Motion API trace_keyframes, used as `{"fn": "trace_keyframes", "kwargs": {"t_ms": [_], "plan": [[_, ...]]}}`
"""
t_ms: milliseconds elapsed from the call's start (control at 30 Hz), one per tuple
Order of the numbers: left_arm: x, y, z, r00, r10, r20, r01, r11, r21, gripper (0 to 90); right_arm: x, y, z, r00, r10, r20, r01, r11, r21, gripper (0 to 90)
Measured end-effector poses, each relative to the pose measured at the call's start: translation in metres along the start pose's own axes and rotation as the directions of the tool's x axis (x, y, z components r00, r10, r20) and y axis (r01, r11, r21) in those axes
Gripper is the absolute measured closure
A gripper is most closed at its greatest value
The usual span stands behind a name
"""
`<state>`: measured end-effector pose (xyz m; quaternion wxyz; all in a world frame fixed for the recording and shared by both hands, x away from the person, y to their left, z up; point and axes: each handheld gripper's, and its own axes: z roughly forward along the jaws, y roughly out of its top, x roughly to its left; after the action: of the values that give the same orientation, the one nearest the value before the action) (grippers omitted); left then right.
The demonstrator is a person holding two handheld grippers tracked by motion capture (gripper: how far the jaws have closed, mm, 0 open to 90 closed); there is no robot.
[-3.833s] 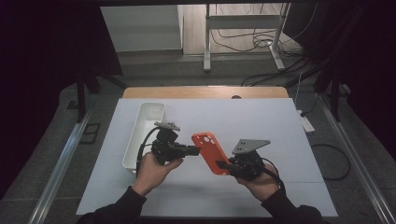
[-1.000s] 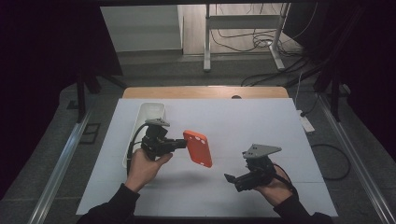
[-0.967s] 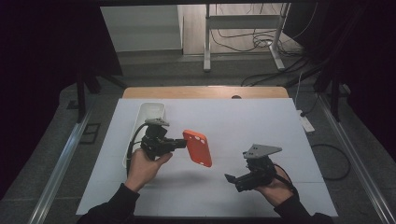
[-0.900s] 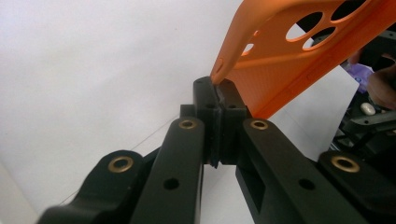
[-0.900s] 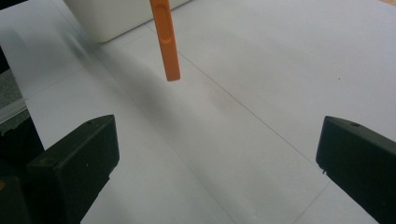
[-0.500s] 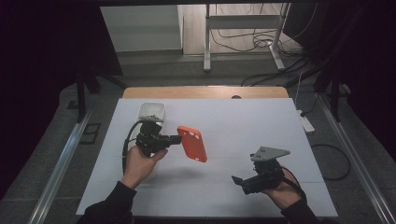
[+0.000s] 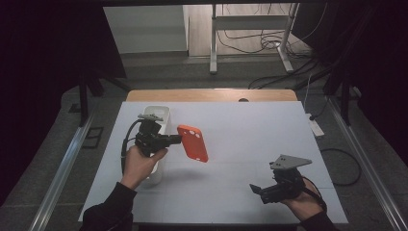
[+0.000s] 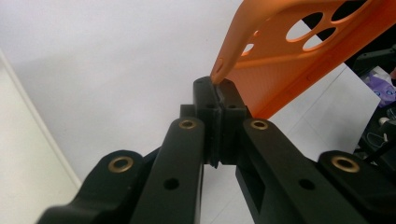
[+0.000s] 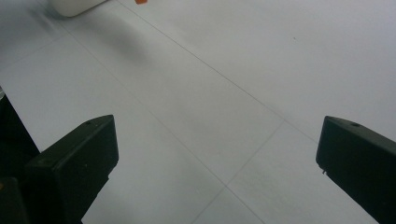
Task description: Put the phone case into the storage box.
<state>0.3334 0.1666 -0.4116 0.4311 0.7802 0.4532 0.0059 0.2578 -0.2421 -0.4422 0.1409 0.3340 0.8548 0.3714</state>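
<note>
A white table (image 7: 250, 144) bears a white bin (image 7: 156, 115).

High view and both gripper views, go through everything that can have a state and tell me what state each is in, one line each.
Orange phone case: held off the table, pinched at one edge, empty.
Left gripper: fingers shut on the case's rim.
Right gripper: fingers wide open, holding nothing, low over the table.
White bin: upright at the table's left; contents cannot be told.

Case (image 8: 299, 60) runs off the top edge in the left gripper view, and the bin (image 7: 156, 113) sits half hidden behind the left gripper (image 7: 175, 139).
</note>
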Motion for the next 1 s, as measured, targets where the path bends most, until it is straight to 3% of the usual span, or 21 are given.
{"fn": "trace_keyframes", "kwargs": {"t_ms": [433,800,1000], "plan": [[0.011,0.011,-0.006,0.9996,-0.027,0.010,0.027,0.9996,0.003,88.8,-0.012,-0.017,-0.017,0.9963,0.074,0.044,-0.074,0.9973,0.002,0.0],[0.020,0.024,-0.014,0.9990,-0.044,-0.002,0.044,0.9990,0.002,88.8,-0.025,-0.028,-0.027,0.9879,0.130,0.085,-0.131,0.9914,0.007,0.0],[0.027,0.030,-0.020,0.9984,-0.057,-0.005,0.057,0.9984,0.000,88.8,-0.032,-0.037,-0.033,0.9810,0.145,0.129,-0.151,0.9879,0.036,0.0]]}}
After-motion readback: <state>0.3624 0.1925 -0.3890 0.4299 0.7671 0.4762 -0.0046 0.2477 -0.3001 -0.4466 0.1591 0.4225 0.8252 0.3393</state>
